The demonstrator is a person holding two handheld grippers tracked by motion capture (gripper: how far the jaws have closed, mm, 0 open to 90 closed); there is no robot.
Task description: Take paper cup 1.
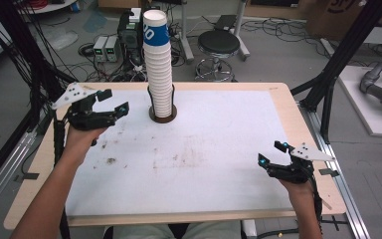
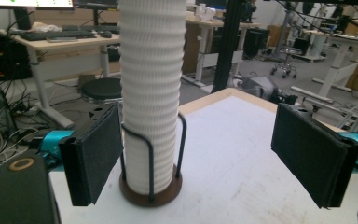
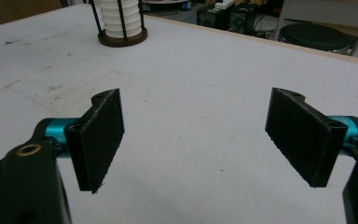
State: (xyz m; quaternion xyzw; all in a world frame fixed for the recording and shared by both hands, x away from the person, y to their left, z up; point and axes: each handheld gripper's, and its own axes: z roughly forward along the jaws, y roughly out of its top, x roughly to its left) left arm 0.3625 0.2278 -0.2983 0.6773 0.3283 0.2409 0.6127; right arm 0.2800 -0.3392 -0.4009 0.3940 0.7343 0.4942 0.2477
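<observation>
Left tongs (image 1: 113,101) gape wide just beside the cup stack (image 1: 158,69); right tongs (image 1: 271,153) gape near the counter's (image 1: 219,149) right edge.

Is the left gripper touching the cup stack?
Apart. In the high view the left gripper sits left of the cup stack with bare table between them, jaws open.

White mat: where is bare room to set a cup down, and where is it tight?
The white mat lies bare between the left gripper and right gripper, and right of the cup stack to the far right corner. It is tight only around the stack's wire holder, with the left gripper close beside it.
</observation>
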